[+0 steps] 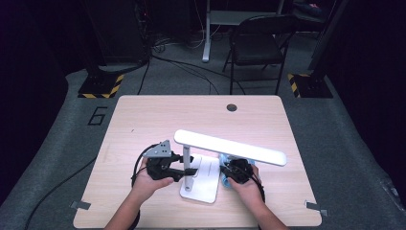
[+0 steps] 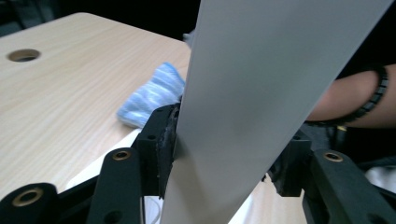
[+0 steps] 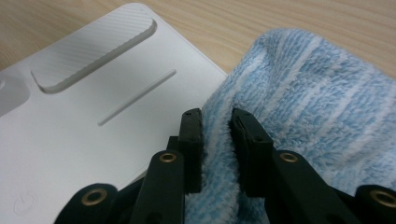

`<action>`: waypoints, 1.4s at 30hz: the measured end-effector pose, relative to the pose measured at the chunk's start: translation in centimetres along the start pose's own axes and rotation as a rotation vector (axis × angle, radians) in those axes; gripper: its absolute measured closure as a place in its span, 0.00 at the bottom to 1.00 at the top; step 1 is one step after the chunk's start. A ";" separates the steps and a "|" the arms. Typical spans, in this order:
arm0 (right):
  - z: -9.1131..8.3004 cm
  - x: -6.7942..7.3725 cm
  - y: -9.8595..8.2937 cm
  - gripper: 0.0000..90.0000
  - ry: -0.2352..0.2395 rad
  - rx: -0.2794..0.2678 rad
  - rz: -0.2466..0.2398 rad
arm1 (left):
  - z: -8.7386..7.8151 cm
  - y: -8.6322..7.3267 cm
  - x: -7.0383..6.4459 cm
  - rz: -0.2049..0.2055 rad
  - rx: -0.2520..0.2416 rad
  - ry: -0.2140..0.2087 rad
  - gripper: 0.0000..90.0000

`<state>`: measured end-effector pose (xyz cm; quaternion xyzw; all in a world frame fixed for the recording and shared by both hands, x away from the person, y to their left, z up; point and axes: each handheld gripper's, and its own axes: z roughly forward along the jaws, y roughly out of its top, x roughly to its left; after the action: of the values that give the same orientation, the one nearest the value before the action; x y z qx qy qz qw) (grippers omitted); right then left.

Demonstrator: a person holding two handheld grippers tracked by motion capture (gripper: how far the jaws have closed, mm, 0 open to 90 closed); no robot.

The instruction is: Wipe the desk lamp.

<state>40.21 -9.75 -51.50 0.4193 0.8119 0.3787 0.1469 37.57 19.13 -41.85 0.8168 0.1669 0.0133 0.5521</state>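
— Looking down from the high view first: what is on the surface?
— A white desk lamp stands near the front edge, its long head stretched out level above its flat base. The left gripper reaches in from the left to the lamp's upright post. The right gripper sits just right of the base, under the lamp head, with a bit of blue cloth beside it. A folding chair stands on the floor beyond the surface.
— And the left gripper view?
— The left gripper is clamped on the lamp post, one pad pressed to each side of the pale bar. Behind it the blue striped cloth lies on the wood, and a forearm with a black wristband shows at the right.
— The right gripper view?
— The right gripper is pinching a fold of the fluffy blue cloth, the jaws nearly together with pile squeezed between them. The cloth lies at the edge of the lamp base, touching it, with wood behind.
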 end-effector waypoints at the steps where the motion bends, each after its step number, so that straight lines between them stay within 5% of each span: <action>1: 0.1 -0.1 0.1 0.82 0.005 0.003 0.001 | 0.0 0.0 0.0 0.000 0.000 -0.011 0.53; 10: 0.2 -0.1 0.4 0.80 0.010 0.009 -0.001 | 1.0 0.0 -0.8 0.051 0.022 -0.097 0.53; 15: 0.0 -0.2 0.3 0.80 0.005 0.008 -0.017 | 1.2 0.4 -1.7 0.120 0.038 -0.029 0.56; 19: -0.5 -0.1 0.1 0.78 0.004 0.017 -0.034 | 1.3 0.5 -1.8 0.132 0.033 0.038 0.58; 25: -1.9 -0.2 -0.3 0.59 -0.031 -0.030 -0.018 | 1.2 0.4 -1.5 0.114 0.023 0.118 0.58; 29: -3.3 -1.2 -0.1 0.50 -0.078 -0.102 0.033 | 1.0 0.3 -1.2 0.101 0.014 0.111 0.58; 34: -2.9 -2.5 -0.6 0.40 -0.129 -0.021 0.104 | 1.0 0.1 -0.9 0.084 -0.003 0.082 0.57; 42: -1.2 -1.9 -1.0 0.28 -0.160 0.031 0.063 | 1.0 0.0 -0.6 0.066 -0.011 0.034 0.56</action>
<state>40.08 -12.22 -51.56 0.4758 0.7896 0.3359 0.1930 37.18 18.04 -42.18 0.8183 0.1490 0.0462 0.5532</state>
